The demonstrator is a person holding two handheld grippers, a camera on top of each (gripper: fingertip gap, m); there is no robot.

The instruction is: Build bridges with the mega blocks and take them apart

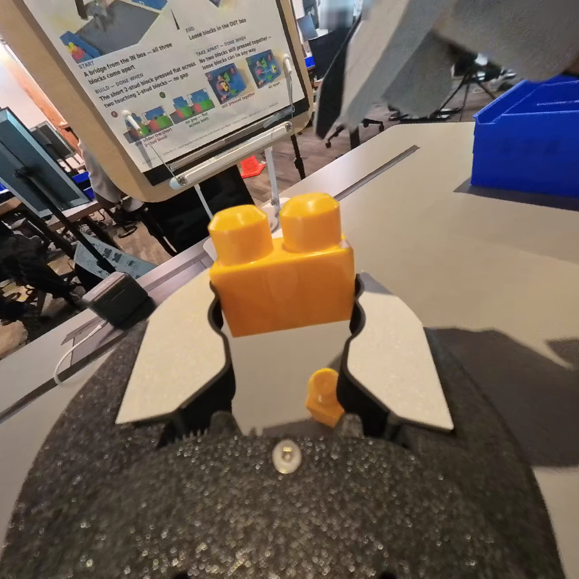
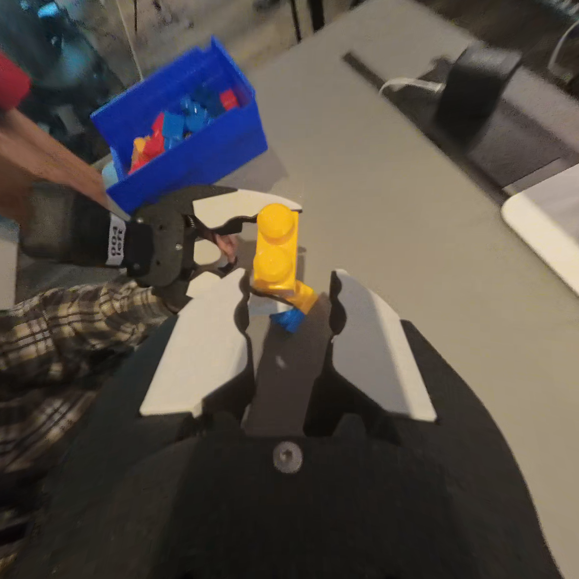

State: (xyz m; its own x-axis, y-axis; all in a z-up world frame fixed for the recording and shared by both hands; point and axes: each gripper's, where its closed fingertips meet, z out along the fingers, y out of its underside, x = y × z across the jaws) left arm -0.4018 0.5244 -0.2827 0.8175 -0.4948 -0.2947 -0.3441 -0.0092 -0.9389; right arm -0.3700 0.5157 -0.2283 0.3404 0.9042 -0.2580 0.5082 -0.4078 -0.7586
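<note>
Two rounded studs top the glossy orange block [image 1: 283,288], which is pinched at its ends by the left tongs [image 1: 283,300] above the matte grey tabletop [image 1: 438,250]. A small one-stud orange block [image 2: 304,299] and a blue block [image 2: 288,319] lie beneath on the tabletop, between the spread right tongs [image 2: 288,300]. Loose plastic blocks are held in a blue bin [image 2: 194,169].

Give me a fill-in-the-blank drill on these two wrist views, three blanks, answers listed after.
1. The left gripper is shut on a two-stud block whose colour is ____.
2. The right gripper holds nothing; it is ____.
3. The bin holding loose blocks is coloured ____.

Missing words: yellow; open; blue
</note>
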